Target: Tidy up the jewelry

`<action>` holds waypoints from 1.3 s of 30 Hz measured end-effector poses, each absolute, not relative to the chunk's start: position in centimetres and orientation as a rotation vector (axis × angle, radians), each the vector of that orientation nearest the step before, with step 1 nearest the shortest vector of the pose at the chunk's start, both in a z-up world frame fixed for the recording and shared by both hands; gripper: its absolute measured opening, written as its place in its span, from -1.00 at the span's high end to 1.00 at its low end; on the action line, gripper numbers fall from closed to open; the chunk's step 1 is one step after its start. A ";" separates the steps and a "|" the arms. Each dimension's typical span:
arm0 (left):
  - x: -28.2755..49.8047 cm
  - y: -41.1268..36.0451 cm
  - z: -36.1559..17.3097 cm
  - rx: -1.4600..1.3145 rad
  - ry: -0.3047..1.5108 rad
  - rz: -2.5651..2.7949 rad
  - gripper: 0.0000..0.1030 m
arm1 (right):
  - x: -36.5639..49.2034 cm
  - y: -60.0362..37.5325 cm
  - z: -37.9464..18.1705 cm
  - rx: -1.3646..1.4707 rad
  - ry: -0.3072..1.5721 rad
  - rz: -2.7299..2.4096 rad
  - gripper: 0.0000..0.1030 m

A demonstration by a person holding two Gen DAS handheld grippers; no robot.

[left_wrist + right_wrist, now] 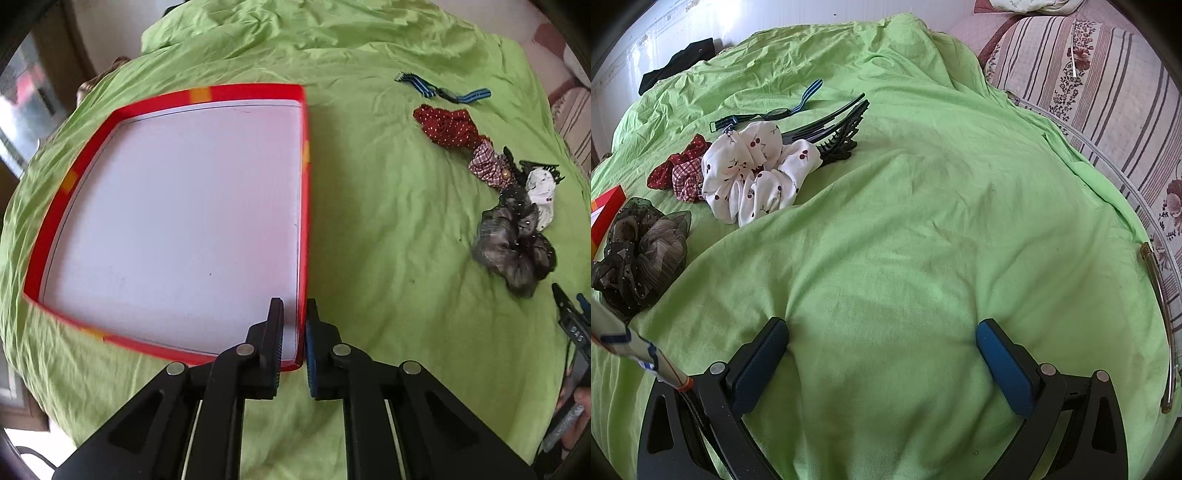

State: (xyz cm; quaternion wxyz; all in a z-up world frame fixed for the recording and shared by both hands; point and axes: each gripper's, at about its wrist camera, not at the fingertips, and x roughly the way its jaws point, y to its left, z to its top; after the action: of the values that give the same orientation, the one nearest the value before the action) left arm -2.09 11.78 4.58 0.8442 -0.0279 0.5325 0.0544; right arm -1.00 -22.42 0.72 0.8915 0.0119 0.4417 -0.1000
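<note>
A shallow red box with a white floor lies on the green bedspread. My left gripper is shut on the box's right wall near its front corner. To the right lie a blue striped watch, a red dotted scrunchie, a checked scrunchie, a white cherry scrunchie, a grey-black scrunchie and black hair clips. My right gripper is open and empty, low over bare bedspread right of the pile. A corner of the red box shows at its left.
Green bedspread covers the bed. A striped floral cushion and a metal rail lie at the right. A dark cloth sits at the far left edge.
</note>
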 end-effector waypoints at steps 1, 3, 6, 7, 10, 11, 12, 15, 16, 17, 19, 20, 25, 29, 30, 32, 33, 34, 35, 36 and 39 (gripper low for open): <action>-2.6 11.9 5.2 -0.076 1.110 0.103 0.79 | -1.0 -22.4 0.8 0.023 0.920 -0.208 -1.00; -2.9 12.0 6.0 -0.107 1.096 0.091 0.79 | -0.8 -22.5 0.7 0.026 0.931 -0.203 -1.00; -4.5 12.2 7.9 -0.160 1.058 0.080 0.46 | -0.7 -22.7 1.2 0.019 0.957 -0.180 -0.99; -5.1 12.1 8.7 -0.170 1.039 0.082 0.30 | -0.8 -22.7 1.5 0.010 0.961 -0.183 -0.99; -7.1 11.4 10.8 -0.163 0.963 0.084 -0.16 | -3.5 -22.4 3.0 0.028 0.900 -0.196 -0.99; -7.8 10.9 11.4 -0.146 0.945 0.079 -0.23 | -4.4 -22.3 3.4 0.040 0.881 -0.190 -0.99; -8.4 10.2 11.8 -0.134 0.930 0.072 -0.29 | -5.5 -22.1 3.9 0.050 0.856 -0.192 -0.99; -9.2 8.7 12.5 -0.134 0.917 0.046 -0.36 | -8.0 -21.4 5.0 0.039 0.818 -0.196 -0.99; -9.5 8.3 12.7 -0.135 0.917 0.025 -0.37 | -8.6 -21.1 5.2 0.026 0.810 -0.199 -0.99; -9.6 7.4 12.8 -0.133 0.919 0.016 -0.40 | -9.2 -20.9 5.6 0.015 0.803 -0.203 -0.99; -10.2 6.3 12.7 -0.114 0.919 -0.004 -0.42 | -10.3 -20.6 6.2 0.012 0.781 -0.202 -0.99; -10.3 6.0 12.7 -0.107 0.921 -0.012 -0.44 | -10.8 -20.5 6.4 0.013 0.770 -0.205 -0.99; -12.2 4.8 11.8 -0.086 0.926 -0.061 -0.60 | -13.1 -20.2 7.4 0.005 0.709 -0.225 -0.99; -13.2 3.9 11.4 -0.052 0.919 -0.072 -0.66 | -14.2 -20.2 7.7 -0.005 0.684 -0.232 -0.99; -13.3 3.4 11.4 -0.046 0.912 -0.079 -0.71 | -14.4 -20.2 7.8 -0.006 0.687 -0.233 -0.99; -13.5 3.1 11.2 -0.037 0.902 -0.092 -0.75 | -14.9 -20.5 7.9 -0.010 0.692 -0.238 -0.99; -13.4 2.7 11.0 -0.035 0.900 -0.098 -0.75 | -15.3 -20.7 7.9 -0.014 0.692 -0.247 -0.99; -13.3 2.3 10.8 -0.034 0.902 -0.109 -0.75 | -15.8 -21.0 8.0 -0.018 0.692 -0.257 -0.99; -13.2 2.0 10.5 -0.036 0.904 -0.121 -0.75 | -16.3 -21.3 8.0 -0.023 0.692 -0.271 -0.99; -13.1 1.7 10.2 -0.038 0.909 -0.132 -0.75 | -16.8 -21.6 8.0 -0.024 0.690 -0.281 -0.99; -12.6 0.5 9.3 -0.035 0.937 -0.157 -0.75 | -18.2 -23.0 7.9 -0.013 0.687 -0.324 -0.99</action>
State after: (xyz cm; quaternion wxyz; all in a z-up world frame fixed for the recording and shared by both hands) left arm -12.61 0.45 9.25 0.8892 -0.0170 0.4509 -0.0757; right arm -18.23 -23.03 7.88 0.9287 -0.0063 0.3355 -0.1579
